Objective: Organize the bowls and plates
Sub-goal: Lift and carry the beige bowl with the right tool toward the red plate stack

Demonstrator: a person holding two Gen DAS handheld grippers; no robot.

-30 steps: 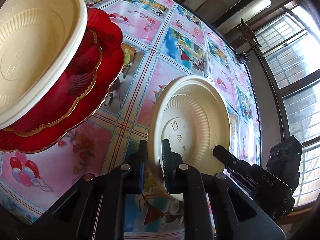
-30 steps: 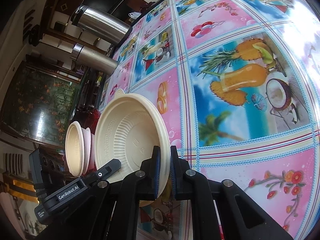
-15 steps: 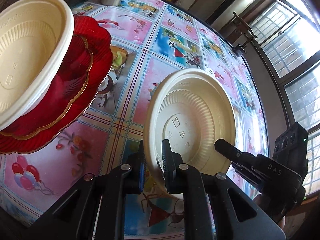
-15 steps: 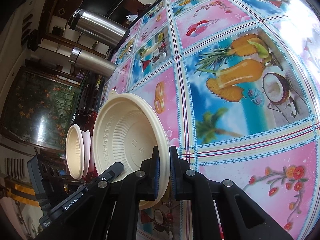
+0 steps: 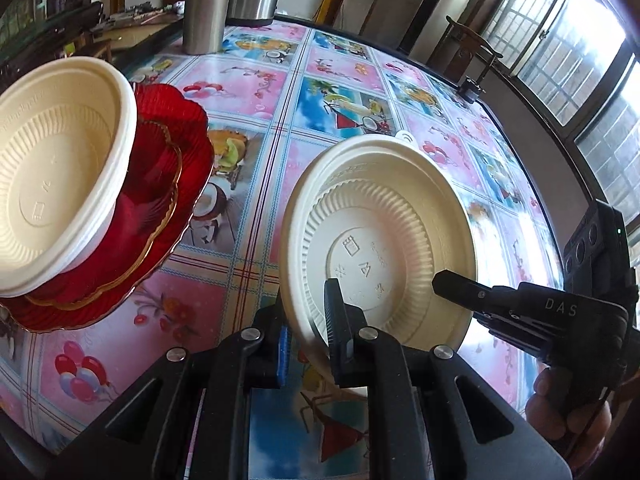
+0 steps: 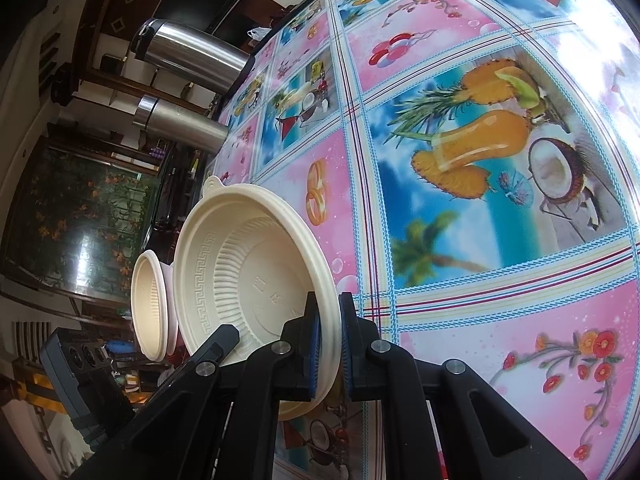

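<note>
**Both grippers pinch one cream bowl above the table**

The cream bowl (image 5: 380, 240) hangs tilted on edge over the patterned tablecloth (image 5: 256, 80), underside facing the left wrist camera, inside facing the right wrist camera (image 6: 248, 288). The left gripper (image 5: 306, 344) has its jaws closed on the near rim; the right gripper (image 6: 328, 344) has its jaws closed on the rim too, one finger inside the bowl and one outside. In the left view the right gripper's finger (image 5: 472, 292) lies against the bowl's underside. A two-sided hold probably steadies the light bowl for carrying.

To the left, close beside it, sits a stack: red plates (image 5: 160, 208) with another cream bowl (image 5: 56, 176) on top. Likely destination: nest the held bowl into that one. Two steel flasks (image 5: 208, 4) stand at the far edge, well apart.
</note>
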